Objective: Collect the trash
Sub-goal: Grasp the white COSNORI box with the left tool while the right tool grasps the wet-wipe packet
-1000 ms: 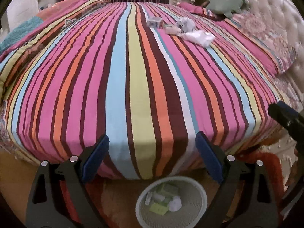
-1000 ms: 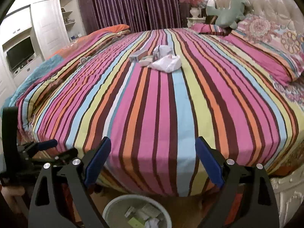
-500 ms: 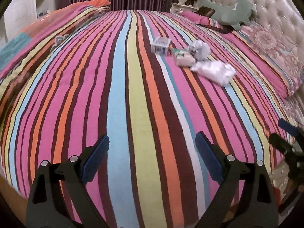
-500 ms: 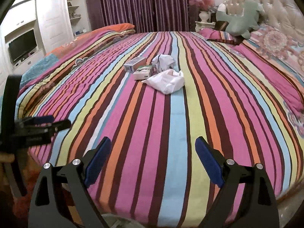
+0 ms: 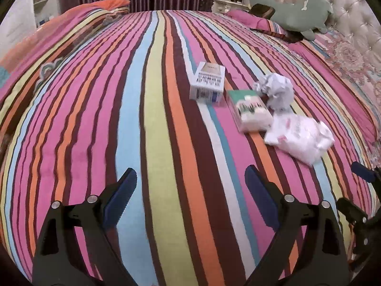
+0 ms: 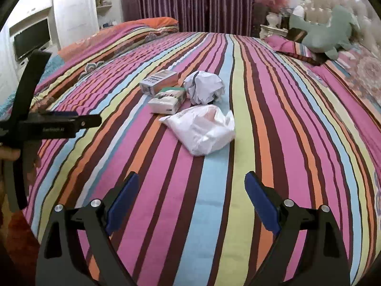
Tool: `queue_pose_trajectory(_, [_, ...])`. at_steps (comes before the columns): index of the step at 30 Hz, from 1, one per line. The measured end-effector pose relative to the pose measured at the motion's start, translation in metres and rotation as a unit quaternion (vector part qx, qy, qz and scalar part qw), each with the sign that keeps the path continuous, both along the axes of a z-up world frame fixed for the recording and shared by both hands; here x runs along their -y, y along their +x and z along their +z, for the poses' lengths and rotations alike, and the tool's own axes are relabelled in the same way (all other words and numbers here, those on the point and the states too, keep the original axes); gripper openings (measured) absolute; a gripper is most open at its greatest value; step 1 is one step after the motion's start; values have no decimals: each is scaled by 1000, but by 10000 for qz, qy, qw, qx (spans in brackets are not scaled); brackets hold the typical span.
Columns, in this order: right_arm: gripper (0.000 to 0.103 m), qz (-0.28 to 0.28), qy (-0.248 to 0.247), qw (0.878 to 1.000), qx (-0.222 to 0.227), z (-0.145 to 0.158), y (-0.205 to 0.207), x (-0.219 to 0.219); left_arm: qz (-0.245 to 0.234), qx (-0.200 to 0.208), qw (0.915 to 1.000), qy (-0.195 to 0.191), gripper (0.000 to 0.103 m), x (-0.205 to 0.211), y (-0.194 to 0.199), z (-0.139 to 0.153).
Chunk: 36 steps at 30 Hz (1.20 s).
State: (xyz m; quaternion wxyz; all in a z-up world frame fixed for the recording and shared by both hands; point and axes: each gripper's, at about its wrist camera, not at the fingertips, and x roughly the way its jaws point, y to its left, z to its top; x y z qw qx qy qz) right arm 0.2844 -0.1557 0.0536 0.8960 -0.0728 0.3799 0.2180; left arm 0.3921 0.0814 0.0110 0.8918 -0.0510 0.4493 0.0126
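Striped in pink, orange, blue, yellow and maroon, a bedspread (image 5: pixel 147 109) is seen covering a wide bed, backed by purple curtains (image 6: pixel 195 2) and a tufted cream headboard (image 5: pixel 338 7), against which a green plush toy (image 5: pixel 297 14) is propped. Four pieces of trash are gathered near the middle of the bedspread, close together. Largest is a crumpled white plastic bag (image 6: pixel 204 131), marked faintly with pink and lying nearest the cameras. Just behind it, a ball of crumpled white paper (image 6: pixel 204 90) is set. A green-and-white carton (image 6: pixel 167 100) is laid flat to the left of the ball, and a small white box (image 5: pixel 208 81) with printed text and a barcode stands beyond it; the print cannot be read. The left gripper (image 5: pixel 190 190) and the right gripper (image 6: pixel 191 191) are both held above the bedspread, short of the trash, blue-padded fingers spread wide with nothing between them. The left gripper is cut off at the edge of the right wrist view, where part of a hand (image 6: pixel 9 153) is glimpsed, blurred.
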Motion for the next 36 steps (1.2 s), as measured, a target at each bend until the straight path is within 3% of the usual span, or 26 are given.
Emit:
queue_pose_trajectory(10, [86, 381, -379, 9985, -145, -15, 55, -16, -151, -24, 9999, -52, 89, 4, 93, 3])
queue_pose_trajectory(19, [86, 693, -573, 9957, -228, -29, 85, -28, -305, -344, 9989, 59, 89, 16, 149, -19])
queue_pose_trajectory(24, [86, 737, -470, 9958, -291, -37, 93, -32, -245, -377, 9990, -56, 89, 13, 163, -27])
queue_pose_trajectory(36, [86, 565, -363, 9971, -356, -46, 101, -43, -81, -487, 9987, 111, 89, 10, 177, -37])
